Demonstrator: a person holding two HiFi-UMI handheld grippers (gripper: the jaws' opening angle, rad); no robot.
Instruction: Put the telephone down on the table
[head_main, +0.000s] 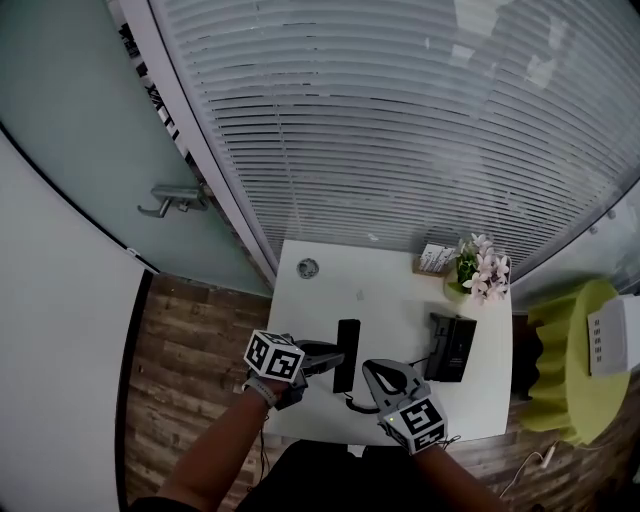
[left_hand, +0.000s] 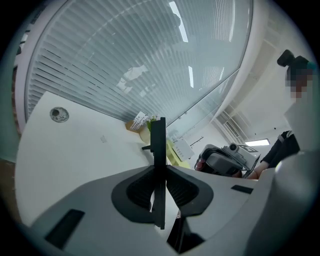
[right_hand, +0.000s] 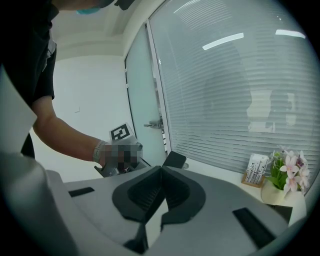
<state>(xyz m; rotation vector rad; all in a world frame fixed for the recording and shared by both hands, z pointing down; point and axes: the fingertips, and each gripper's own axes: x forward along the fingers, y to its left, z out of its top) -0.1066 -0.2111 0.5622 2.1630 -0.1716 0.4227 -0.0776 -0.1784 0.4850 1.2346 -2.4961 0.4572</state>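
My left gripper (left_hand: 159, 169) is clamped on the telephone handset (left_hand: 158, 140), pads pressed to its two flat faces so that it stands edge-on between the jaws; in the head view the handset (head_main: 347, 356) sits over the near half of the white table (head_main: 385, 290), just left of the black telephone base (head_main: 450, 348), and from here I cannot tell whether its lower end touches the top or hangs just above it; my right gripper (right_hand: 160, 169) has its jaws closed together with nothing showing between them, and it hovers close beside the handset's near end; so I judge this the carry-and-lower step, the set-down not yet done; the next move calls for tipping the handset flat, bringing it down onto the bare table short of the base, minding the cord that curls off its near end, and only then letting the left jaws spread.
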